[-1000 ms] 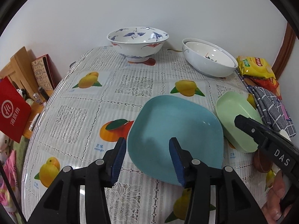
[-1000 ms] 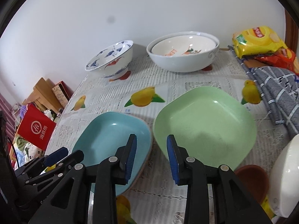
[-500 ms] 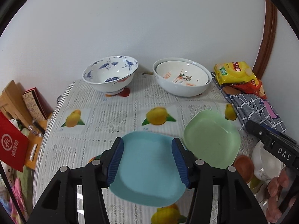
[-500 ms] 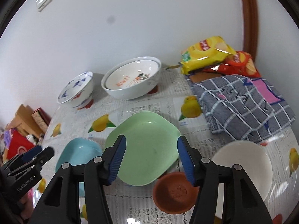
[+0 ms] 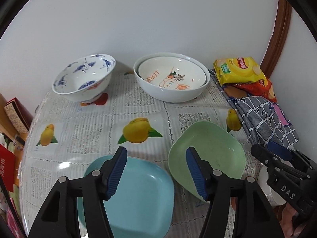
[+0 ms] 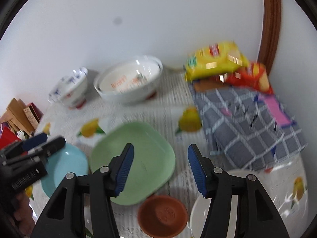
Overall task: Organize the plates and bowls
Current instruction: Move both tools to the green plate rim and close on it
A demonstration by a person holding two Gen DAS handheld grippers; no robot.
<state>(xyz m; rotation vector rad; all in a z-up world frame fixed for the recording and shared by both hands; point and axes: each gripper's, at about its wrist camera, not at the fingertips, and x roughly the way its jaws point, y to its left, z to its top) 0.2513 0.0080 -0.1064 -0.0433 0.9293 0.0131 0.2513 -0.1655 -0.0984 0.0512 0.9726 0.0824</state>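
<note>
My left jaws are spreading, empty, above the blue plate point(image 5: 136, 194); my right jaws, narrowing, empty, hang nearer the green plate point(image 6: 136, 158).

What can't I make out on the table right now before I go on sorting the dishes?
- White dish: right wrist view, covered by the right tongs and cut by the frame's bottom; shape unclear.
- Snack bags: right wrist view, motion blur; print unreadable.
- Blue plate: left wrist view, near edge behind the left tongs.
- Inner lemon bowl: nested in the white bowl, depth hidden.
</note>
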